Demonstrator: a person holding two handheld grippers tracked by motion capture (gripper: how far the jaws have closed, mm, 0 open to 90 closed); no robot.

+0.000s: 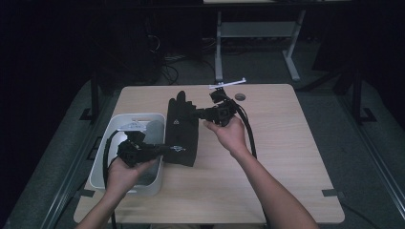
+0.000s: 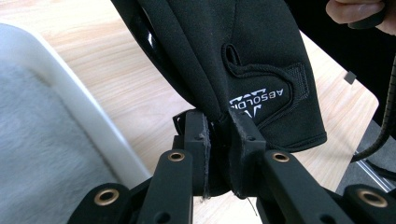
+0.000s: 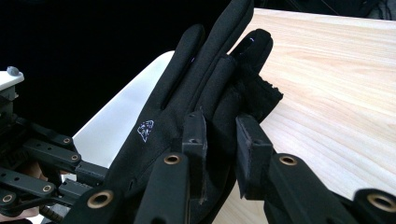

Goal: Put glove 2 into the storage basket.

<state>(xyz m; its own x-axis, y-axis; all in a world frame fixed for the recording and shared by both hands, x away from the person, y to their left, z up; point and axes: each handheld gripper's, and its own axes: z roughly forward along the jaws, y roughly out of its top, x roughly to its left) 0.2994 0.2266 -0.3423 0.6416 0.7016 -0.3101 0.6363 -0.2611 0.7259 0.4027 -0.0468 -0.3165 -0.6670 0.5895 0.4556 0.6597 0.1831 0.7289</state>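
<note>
A black glove (image 1: pixel 181 129) with white logos hangs stretched between both grippers, just above the wooden table (image 1: pixel 286 157). My left gripper (image 1: pixel 165 149) is shut on the glove's cuff edge; in the left gripper view the pads pinch the fabric (image 2: pixel 243 56) at the jaws' tips (image 2: pixel 219 128). My right gripper (image 1: pixel 198 113) comes in from the right and is shut on the thumb side of the glove (image 3: pixel 187 93), with fabric bunched between its pads (image 3: pixel 222 135). The glove's fingers point away from me.
A white bin (image 1: pixel 107 157) sits at the table's left, right beside the glove, with grey cloth (image 2: pixel 37 154) inside. A small dark disc (image 1: pixel 240 97) lies near the far edge. The left gripper (image 3: pixel 42 158) shows at the right gripper view's lower left.
</note>
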